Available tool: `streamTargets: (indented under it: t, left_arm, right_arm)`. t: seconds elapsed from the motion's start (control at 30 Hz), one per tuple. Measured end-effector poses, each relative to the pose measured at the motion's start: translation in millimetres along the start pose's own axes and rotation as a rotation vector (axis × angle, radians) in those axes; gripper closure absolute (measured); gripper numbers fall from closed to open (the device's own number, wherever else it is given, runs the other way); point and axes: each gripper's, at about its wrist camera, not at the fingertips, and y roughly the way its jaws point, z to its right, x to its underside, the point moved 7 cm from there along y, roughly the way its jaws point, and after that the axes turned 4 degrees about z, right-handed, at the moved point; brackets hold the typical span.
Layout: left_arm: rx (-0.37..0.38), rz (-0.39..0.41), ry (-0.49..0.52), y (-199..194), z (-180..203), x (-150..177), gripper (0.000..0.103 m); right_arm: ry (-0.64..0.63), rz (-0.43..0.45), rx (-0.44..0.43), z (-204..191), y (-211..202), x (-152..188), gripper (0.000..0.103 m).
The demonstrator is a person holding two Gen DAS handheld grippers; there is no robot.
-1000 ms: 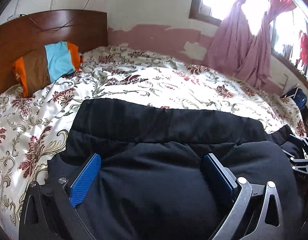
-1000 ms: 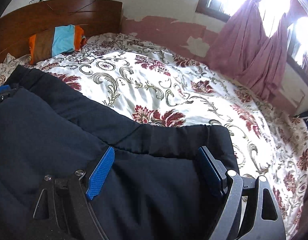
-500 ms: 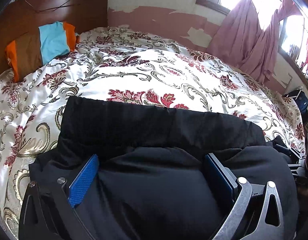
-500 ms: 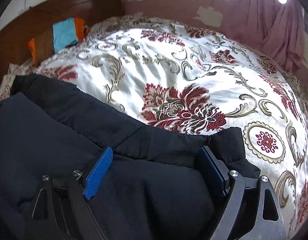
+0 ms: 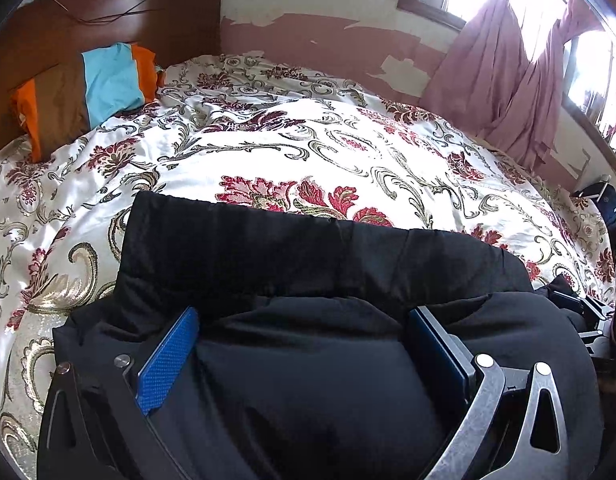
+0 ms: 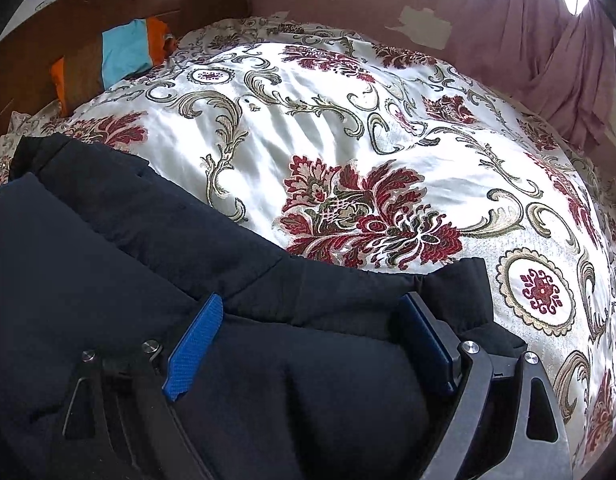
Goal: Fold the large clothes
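A large black padded garment [image 5: 308, 264] lies on the floral bedspread [image 5: 292, 152], folded over on itself. It also shows in the right wrist view [image 6: 128, 248]. My left gripper [image 5: 304, 320] has its blue pads wide apart with a thick bulge of the black fabric between them. My right gripper [image 6: 311, 312] stands the same way near the garment's right corner, jaws wide, fabric bunched between the pads. The right gripper's tip shows at the right edge of the left wrist view [image 5: 587, 312].
A striped orange, brown and blue pillow [image 5: 88, 88] leans on the wooden headboard [image 5: 108, 12] at the far left. Pink curtains [image 5: 519, 92] hang at the window on the right. A peeling wall runs behind the bed.
Both grippers tilted down and moved back toward the bed's near edge with the black garment. The fold line sits nearer the near edge and more bedspread shows beyond it.
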Motion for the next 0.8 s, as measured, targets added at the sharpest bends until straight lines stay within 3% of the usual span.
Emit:
streamTargets:
  t: [0.23, 0.33, 0.57, 0.67, 0.8]
  left_arm:
    - [0.064, 0.104, -0.035, -16, -3, 2, 0.0]
    - [0.106, 0.109, -0.051, -24, -6, -1, 0.0]
    - [0.204, 0.16, -0.173, -64, -39, -2, 0.0]
    - [0.205, 0.174, -0.188, -82, -59, 4, 0.0]
    - [0.148, 0.155, -0.167, -96, -85, 16, 0.0]
  right_arm:
    - [0.038, 0.065, -0.033, 5, -14, -1, 0.017]
    - [0.03, 0.082, -0.024, 6, -26, -1, 0.017]
    - [-0.026, 0.19, -0.025, 8, -82, 5, 0.016]
    - [-0.04, 0.235, -0.022, 13, -106, 12, 0.015]
    - [0.0, 0.274, 0.009, 32, -126, 23, 0.015]
